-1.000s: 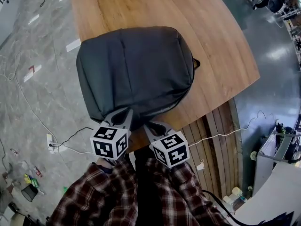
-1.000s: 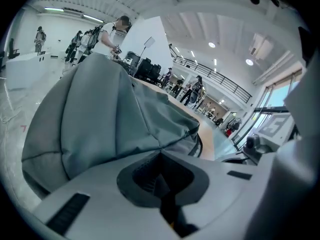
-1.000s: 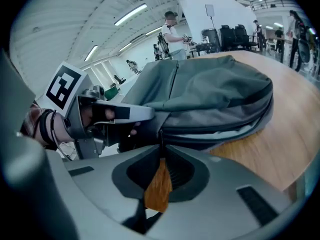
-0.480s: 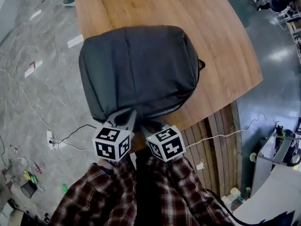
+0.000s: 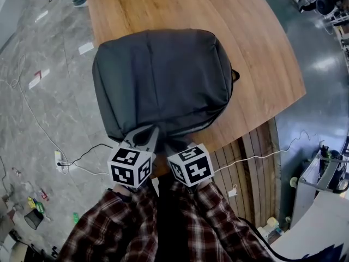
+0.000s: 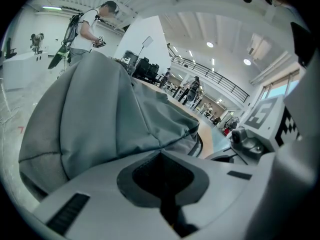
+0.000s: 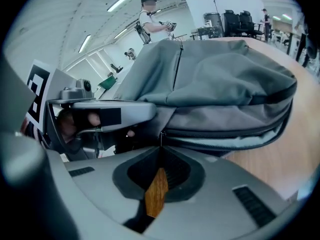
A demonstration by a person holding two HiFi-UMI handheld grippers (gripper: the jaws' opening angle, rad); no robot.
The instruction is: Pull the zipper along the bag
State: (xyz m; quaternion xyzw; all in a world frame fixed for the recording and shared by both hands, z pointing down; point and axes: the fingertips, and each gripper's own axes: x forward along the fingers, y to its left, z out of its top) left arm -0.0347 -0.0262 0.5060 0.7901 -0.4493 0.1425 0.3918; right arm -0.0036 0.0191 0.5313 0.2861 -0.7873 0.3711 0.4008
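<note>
Holding the left gripper [image 5: 143, 136] low and close in, ahead of a plaid sleeve [image 5: 103, 225], with the marker cube up and the jaws pointing forward and slightly right. Holding the right gripper [image 5: 173, 145] just beside it in much the same pose, ahead of the other sleeve, with the jaws pointing forward and slightly left. Pinching the bag [image 5: 163, 81] at its near edge with the left jaws pressed together, grey fabric puckered at their tips. Gripping the thin pull [image 7: 161, 135] of the zipper [image 7: 230, 132] with the right jaws closed on it, at the left end of the zipper line along the bag's side. Having the bag flat on the table [image 5: 256, 42], at its near end, directly ahead of both grippers and touching both sets of tips. Showing two grippers, two sleeves, one bag, one zipper with one pull, one table.
</note>
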